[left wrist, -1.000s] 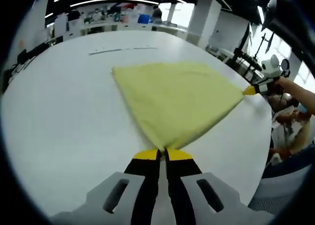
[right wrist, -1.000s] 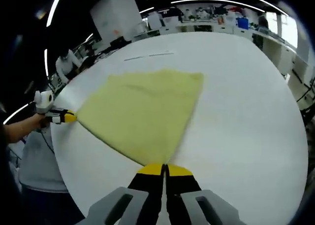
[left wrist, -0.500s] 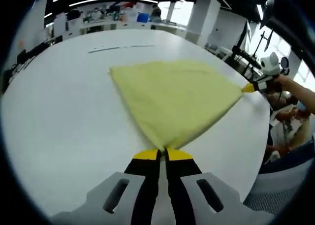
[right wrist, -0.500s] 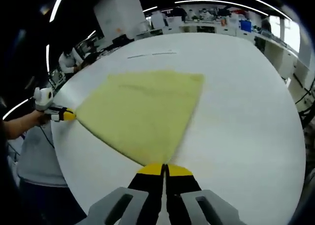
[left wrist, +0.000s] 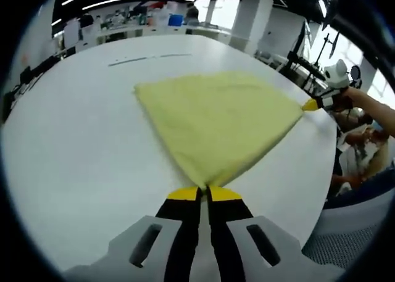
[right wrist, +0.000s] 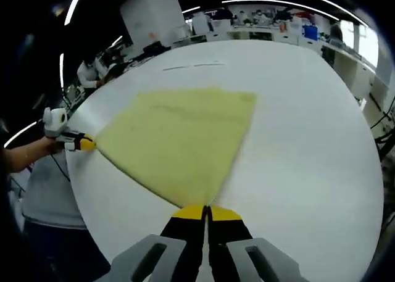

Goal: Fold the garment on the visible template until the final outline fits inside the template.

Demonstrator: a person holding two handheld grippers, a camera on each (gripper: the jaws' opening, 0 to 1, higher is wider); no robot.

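Pinching corners of the yellow garment (left wrist: 216, 121) (apparently flat), left gripper (left wrist: 204, 192) and right gripper (right wrist: 204, 211) clamp closed.

Your left tool (left wrist: 204, 190) hides the corner of the yellow garment (left wrist: 216, 118) it pinches; ahead, the dark line (left wrist: 149, 58) on the bench (left wrist: 74, 152) is too small to read.

White table (left wrist: 74, 146) under flat yellow garment (left wrist: 216, 118).
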